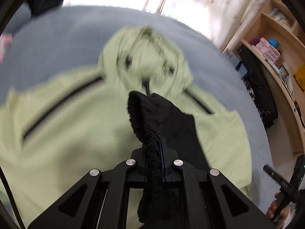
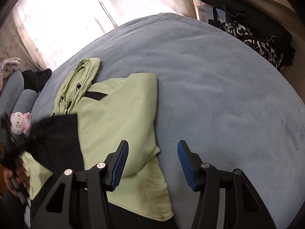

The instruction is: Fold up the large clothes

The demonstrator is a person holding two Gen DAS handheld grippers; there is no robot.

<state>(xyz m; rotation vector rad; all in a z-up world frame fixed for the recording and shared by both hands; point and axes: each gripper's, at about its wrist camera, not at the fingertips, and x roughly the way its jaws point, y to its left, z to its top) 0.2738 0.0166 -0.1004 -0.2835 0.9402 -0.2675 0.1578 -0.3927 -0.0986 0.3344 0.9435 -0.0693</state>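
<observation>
A light green hooded jacket [image 2: 118,114] with black stripes lies flat on the blue bed, sleeves folded in, hood toward the window. It also shows, blurred, in the left wrist view [image 1: 76,126]. My left gripper [image 1: 154,148] is shut on the gathered black cuff [image 1: 144,118] of the jacket and holds it over the jacket's middle. In the right wrist view that black part [image 2: 57,139] lies across the jacket's left side. My right gripper [image 2: 151,162] is open and empty, above the jacket's lower right edge.
The blue bed cover [image 2: 219,95] extends wide to the right. A pink plush toy [image 2: 20,123] and blue pillows [image 2: 24,99] lie at the left. Black patterned clothes [image 2: 257,43] and wooden shelves [image 1: 270,43] stand beside the bed. Curtains [image 2: 66,15] hang behind.
</observation>
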